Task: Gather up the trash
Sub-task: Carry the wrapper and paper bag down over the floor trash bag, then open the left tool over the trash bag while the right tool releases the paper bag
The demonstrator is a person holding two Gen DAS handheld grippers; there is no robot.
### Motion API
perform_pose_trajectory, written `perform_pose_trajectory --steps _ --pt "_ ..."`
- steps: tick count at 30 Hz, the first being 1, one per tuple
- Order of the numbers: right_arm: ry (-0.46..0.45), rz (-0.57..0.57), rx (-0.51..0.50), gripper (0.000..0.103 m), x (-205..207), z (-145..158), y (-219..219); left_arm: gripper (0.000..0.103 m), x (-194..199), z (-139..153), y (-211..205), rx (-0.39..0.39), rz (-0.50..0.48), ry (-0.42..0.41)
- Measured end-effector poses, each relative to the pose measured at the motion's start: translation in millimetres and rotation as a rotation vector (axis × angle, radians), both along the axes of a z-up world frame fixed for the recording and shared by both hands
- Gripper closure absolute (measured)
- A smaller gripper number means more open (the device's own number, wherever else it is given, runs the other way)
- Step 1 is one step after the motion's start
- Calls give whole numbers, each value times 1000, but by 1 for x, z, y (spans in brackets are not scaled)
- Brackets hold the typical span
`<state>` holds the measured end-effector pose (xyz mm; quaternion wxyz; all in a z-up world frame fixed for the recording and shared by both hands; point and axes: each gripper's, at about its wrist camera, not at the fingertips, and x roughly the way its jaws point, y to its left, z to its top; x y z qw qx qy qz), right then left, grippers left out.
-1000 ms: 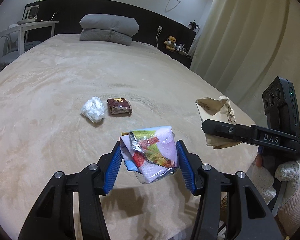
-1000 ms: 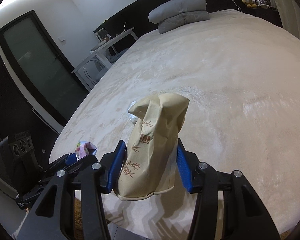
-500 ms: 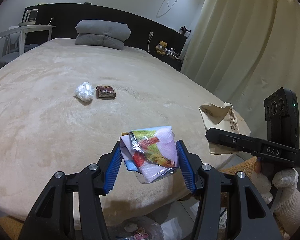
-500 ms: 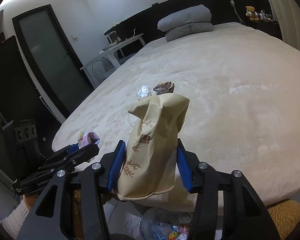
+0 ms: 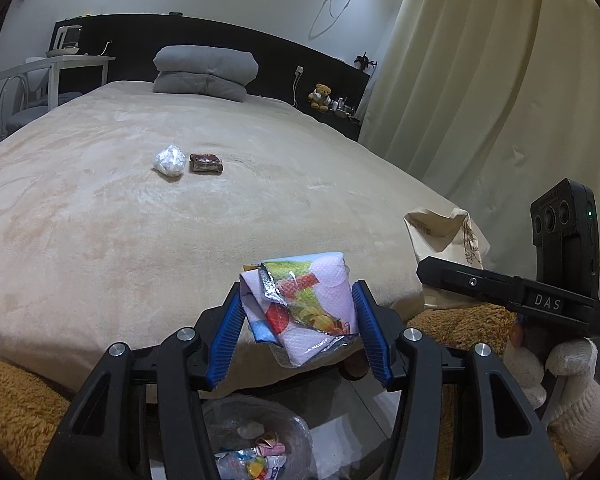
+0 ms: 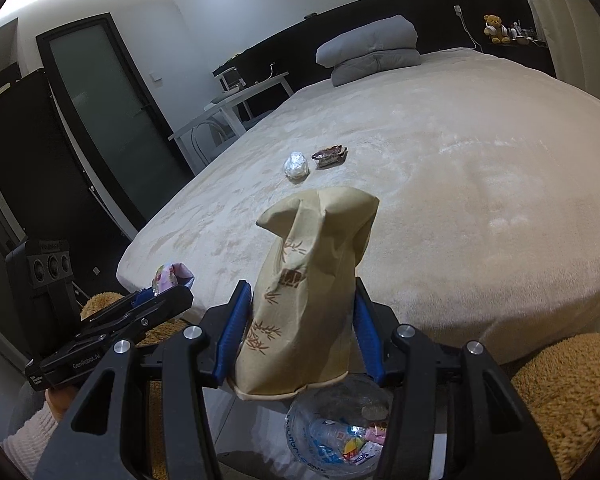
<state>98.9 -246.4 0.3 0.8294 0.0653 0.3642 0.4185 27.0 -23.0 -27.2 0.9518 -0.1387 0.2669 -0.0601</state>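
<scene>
Two pieces of trash are gripped, one in each gripper. The colourful wrapper (image 5: 300,308), crumpled and printed with fruit, sits pinched between the blue pads of the left gripper (image 5: 298,334), whose jaws are closed down onto it. The tan paper bag (image 6: 312,292), printed with brown bamboo marks, stands upright between the pads of the right gripper (image 6: 300,336), whose jaws clamp its lower half from both sides while its folded top rises well above them.

Directly below both sets of jaws, on the floor, a clear plastic bag (image 6: 340,432) lies open with small bright wrappers inside. Ahead of the jaws spreads the bed (image 5: 100,220) under its beige blanket. Well beyond the jaws on that blanket lie a white crumpled wad (image 5: 170,160) and, just beside it, a dark brown packet (image 5: 206,163). Farther off, a folded grey pillow (image 5: 206,74) rests at the dark headboard. An orange-brown shaggy rug (image 6: 560,400) shows beneath the bed's near edge.
</scene>
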Motion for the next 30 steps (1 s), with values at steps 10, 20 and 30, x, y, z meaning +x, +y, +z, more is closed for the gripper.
perform_pose_trajectory --steps 10,20,30 --pt "69 53 -57 53 -21 -19 7 50 -20 -9 -7 10 16 52" --pt "246 80 -181 53 -14 -56 26 50 -14 -41 -4 -37 9 224" --pt "438 75 -247 53 1 -96 35 50 7 -95 2 -67 20 478"
